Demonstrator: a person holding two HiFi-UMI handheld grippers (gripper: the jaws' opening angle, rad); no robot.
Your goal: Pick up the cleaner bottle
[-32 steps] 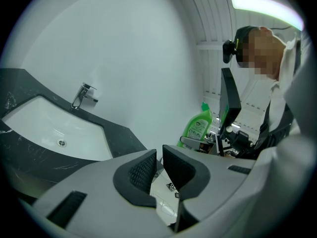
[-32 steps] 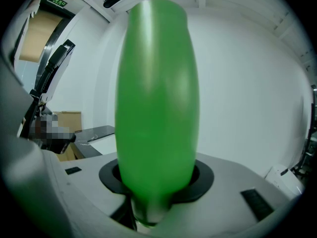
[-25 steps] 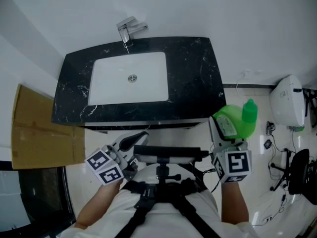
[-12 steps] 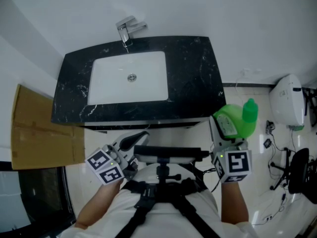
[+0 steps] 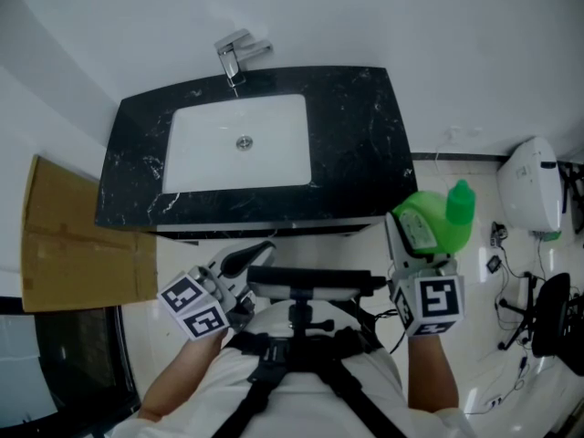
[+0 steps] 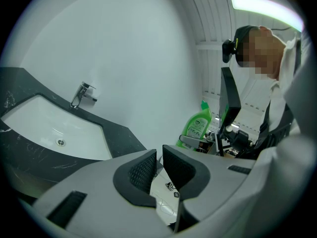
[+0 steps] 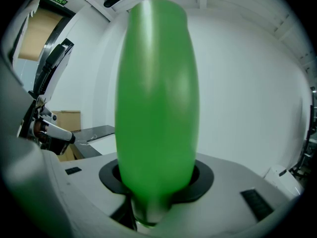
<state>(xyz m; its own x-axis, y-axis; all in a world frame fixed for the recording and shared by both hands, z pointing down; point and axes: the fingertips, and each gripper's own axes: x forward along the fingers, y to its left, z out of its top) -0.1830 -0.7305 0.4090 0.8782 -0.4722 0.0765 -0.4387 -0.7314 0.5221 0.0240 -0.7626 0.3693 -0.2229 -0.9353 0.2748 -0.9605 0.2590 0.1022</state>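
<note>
We have the bottle (image 5: 433, 219) in the right hand-held gripper (image 5: 418, 245), whose jaws are clamped on the lower part of its green body. In the right gripper view the bottle (image 7: 157, 98) fills the space between the jaws and rises straight out along them. We judge that a grip this low leaves the neck and the cap (image 5: 460, 203) free. It also sets the widest part of the body against the pads, so the bottle should not swing.

The bottle hangs in the air just off the front right corner of the tabletop (image 5: 356, 144), touching nothing but the jaws, with the floor (image 5: 360, 245) below it. From that we judge the pick-up to be done. Holding it close to the body rather than at arm's reach seems meant to make the weight easy to carry.

The left hand-held gripper (image 5: 246, 261) has no part in this. Its jaws stand almost together with only a slim gap, and nothing is between them. We hold it low, in front of the tabletop's front edge and well apart from the bottle, where it cannot knock anything. Its camera looks across to the bottle (image 6: 198, 125), which stands upright there, cap on top
</note>
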